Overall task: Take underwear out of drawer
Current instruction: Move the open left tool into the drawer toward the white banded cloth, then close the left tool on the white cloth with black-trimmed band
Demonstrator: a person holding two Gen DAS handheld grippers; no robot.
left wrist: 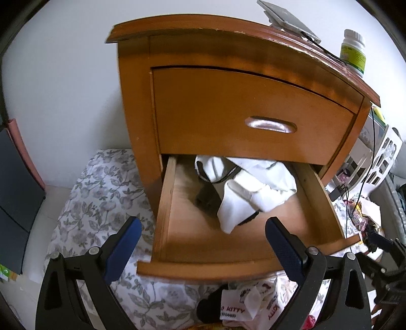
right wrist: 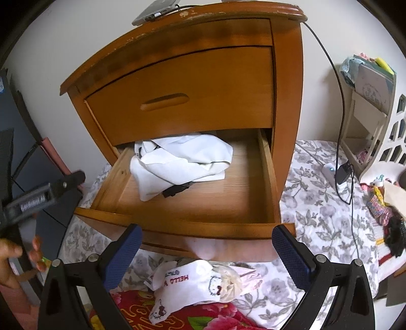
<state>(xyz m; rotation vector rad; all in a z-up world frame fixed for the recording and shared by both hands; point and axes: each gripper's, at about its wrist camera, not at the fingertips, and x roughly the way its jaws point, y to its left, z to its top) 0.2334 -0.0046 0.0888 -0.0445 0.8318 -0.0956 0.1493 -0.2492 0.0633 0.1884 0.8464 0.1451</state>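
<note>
Nearest the left wrist camera, the left gripper (left wrist: pixel 203 231) has its two blue-padded fingers (left wrist: pixel 124 251) spread wide, holding nothing, poised over the front edge of the open lower drawer (left wrist: pixel 162 215). The right gripper (right wrist: pixel 206 237) is likewise spread apart and empty, hovering just before the drawer's curved front board. Below both, on the floral sheet (right wrist: pixel 317 210), lies a small heap of pale garments (right wrist: pixel 198 284), one printed with a cartoon cat and red lettering, partly resting on a red flowered cloth (right wrist: pixel 157 317). At the left edge of the right wrist view, a hand (right wrist: pixel 15 256) grips the other tool's black handle.

Inside the drawer, the white underwear (right wrist: pixel 182 160) sits crumpled toward the back, over a darker piece (right wrist: pixel 175 190) peeking out beneath it; the rest of the wooden drawer floor is bare. Above, the upper drawer (left wrist: pixel 253 114) of the nightstand (left wrist: pixel 134 101) is closed. On the nightstand's top stand a white bottle with a green label (left wrist: pixel 353 52) and a flat grey device (left wrist: pixel 286 19) with a black cable attached.
</note>
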